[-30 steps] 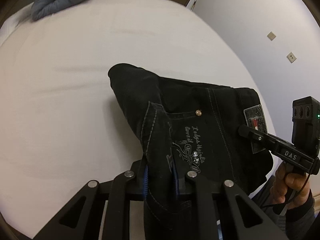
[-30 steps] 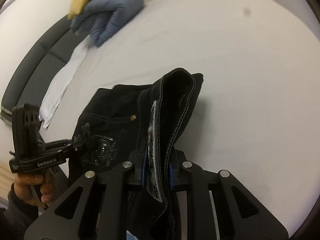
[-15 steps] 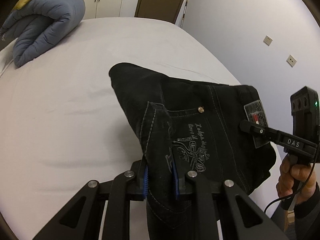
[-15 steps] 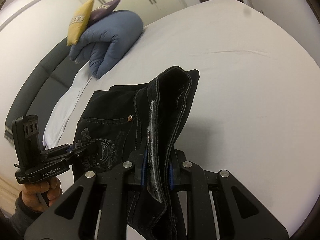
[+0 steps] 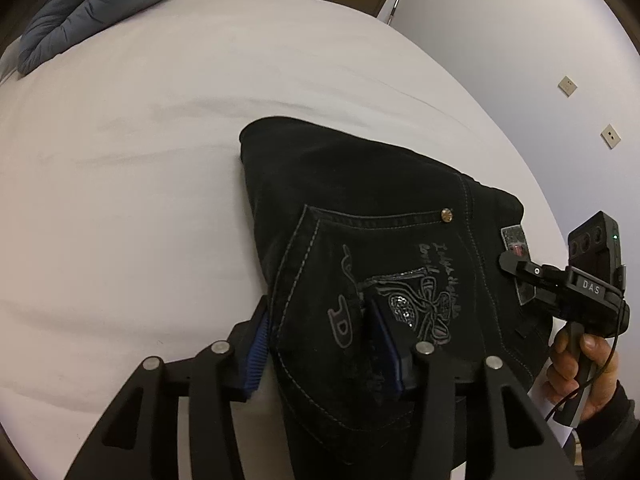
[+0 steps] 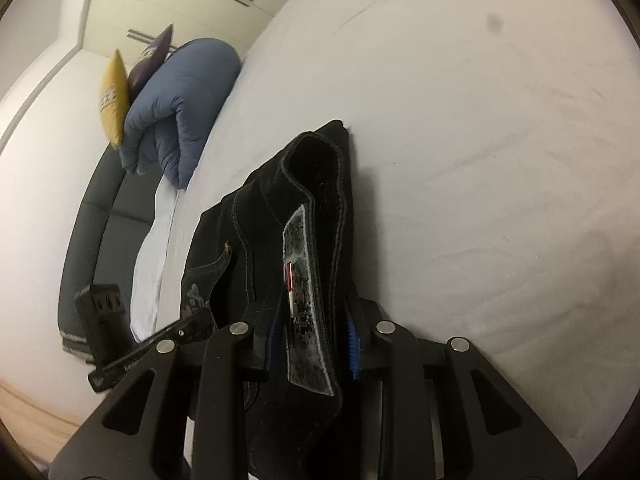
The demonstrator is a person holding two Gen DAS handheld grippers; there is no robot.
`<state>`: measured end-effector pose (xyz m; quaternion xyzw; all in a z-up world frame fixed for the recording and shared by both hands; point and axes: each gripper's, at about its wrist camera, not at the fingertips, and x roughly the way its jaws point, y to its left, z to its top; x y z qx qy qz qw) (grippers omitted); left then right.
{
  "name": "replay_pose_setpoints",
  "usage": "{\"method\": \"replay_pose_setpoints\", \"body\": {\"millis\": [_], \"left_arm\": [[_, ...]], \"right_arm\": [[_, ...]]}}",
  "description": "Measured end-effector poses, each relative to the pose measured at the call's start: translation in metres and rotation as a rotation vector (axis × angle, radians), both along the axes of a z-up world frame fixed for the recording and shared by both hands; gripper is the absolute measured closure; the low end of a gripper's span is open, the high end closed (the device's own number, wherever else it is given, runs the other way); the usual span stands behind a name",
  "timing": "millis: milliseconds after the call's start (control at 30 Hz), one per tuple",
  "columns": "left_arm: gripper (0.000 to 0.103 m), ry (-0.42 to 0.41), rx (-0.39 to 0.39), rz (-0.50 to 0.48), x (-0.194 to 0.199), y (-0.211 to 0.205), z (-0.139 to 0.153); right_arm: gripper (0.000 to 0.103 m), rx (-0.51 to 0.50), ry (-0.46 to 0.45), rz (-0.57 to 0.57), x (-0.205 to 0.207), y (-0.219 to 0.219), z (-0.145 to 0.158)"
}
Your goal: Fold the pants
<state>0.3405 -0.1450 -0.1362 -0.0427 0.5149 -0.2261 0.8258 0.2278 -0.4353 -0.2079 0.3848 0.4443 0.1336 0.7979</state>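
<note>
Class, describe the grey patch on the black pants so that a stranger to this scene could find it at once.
Start at the white bed, then the black pants held up over it. On their waistband, between the right gripper pads, sits the grey patch: the only pale rectangle on the dark cloth, with a small red mark.

pants (image 5: 384, 208) lower edge cut off, cushions (image 6: 132, 80) blurred

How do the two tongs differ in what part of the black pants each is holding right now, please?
The left tongs straddle the embroidered back pocket, while the right tongs straddle the waistband with its grey patch. Left's fabric lies broad; right's stands as a narrow folded edge. Both hold the same black pants over the white bed.
</note>
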Motion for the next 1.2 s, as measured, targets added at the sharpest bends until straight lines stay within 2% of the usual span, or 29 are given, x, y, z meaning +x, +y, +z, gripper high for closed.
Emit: {"method": "replay_pose_setpoints", "body": {"millis": [67,133,200,300,367,467,533,567,667,700,733,767,800,833,900,933,1000,1067,1167,1200], "left_arm": [[0.040,-0.011,-0.008,0.017,0.002,0.004,0.001],[0.034,-0.017,-0.020,0.038,0.000,0.010,0.003],[0.026,-0.047,0.000,0.059,-0.010,0.013,0.007],[0.018,-0.140,0.039,0.082,-0.029,0.018,0.023],[0.008,-0.204,0.062,0.114,-0.044,0.026,0.038],[0.003,-0.349,0.091,0.171,-0.075,0.047,0.073],[0.000,-0.500,0.136,0.196,-0.108,0.064,0.107],[0.000,-0.604,0.164,0.206,-0.129,0.064,0.126],[0.000,-0.793,0.219,0.236,-0.182,0.052,0.166],[0.000,-0.842,0.240,0.267,-0.196,0.052,0.181],[0.000,-0.871,0.252,0.295,-0.207,0.060,0.197],[0.000,-0.888,0.257,0.321,-0.217,0.063,0.211],[0.000,-0.904,0.252,0.338,-0.228,0.067,0.226],[0.000,-0.927,0.236,0.334,-0.240,0.070,0.237],[0.000,-1.006,0.194,0.331,-0.265,0.078,0.260],[0.000,-1.034,0.197,0.350,-0.275,0.081,0.271],[0.000,-1.041,0.220,0.397,-0.289,0.085,0.291],[0.000,-1.026,0.221,0.422,-0.299,0.091,0.311],[0.000,-0.992,0.212,0.452,-0.318,0.099,0.341],[0.000,-0.950,0.205,0.456,-0.321,0.101,0.349]], "right_arm": [[0.074,-0.025,-0.004,-0.007,-0.007,0.000,0.004],[0.061,-0.047,-0.013,-0.029,-0.030,-0.003,0.009],[0.059,-0.093,-0.012,-0.048,-0.045,-0.007,0.015],[0.059,-0.144,0.002,-0.075,-0.071,0.001,0.029],[0.059,-0.192,0.002,-0.094,-0.092,0.006,0.038],[0.059,-0.295,-0.028,-0.139,-0.126,0.006,0.068],[0.059,-0.382,-0.093,-0.167,-0.152,0.014,0.101],[0.059,-0.420,-0.134,-0.179,-0.166,0.017,0.118],[0.058,-0.557,-0.288,-0.235,-0.209,0.037,0.176],[0.049,-0.593,-0.338,-0.260,-0.222,0.044,0.195],[0.036,-0.629,-0.401,-0.301,-0.240,0.051,0.217],[0.029,-0.658,-0.450,-0.341,-0.255,0.057,0.234],[0.017,-0.701,-0.527,-0.405,-0.277,0.067,0.258],[0.009,-0.724,-0.590,-0.443,-0.294,0.073,0.275],[0.002,-0.760,-0.729,-0.482,-0.327,0.087,0.310],[0.000,-0.780,-0.774,-0.489,-0.341,0.092,0.323],[0.000,-0.825,-0.814,-0.502,-0.363,0.105,0.351],[0.000,-0.875,-0.802,-0.539,-0.386,0.118,0.378],[0.000,-0.847,-0.827,-0.490,-0.416,0.131,0.411],[0.000,-0.845,-0.810,-0.490,-0.425,0.134,0.420]]}}
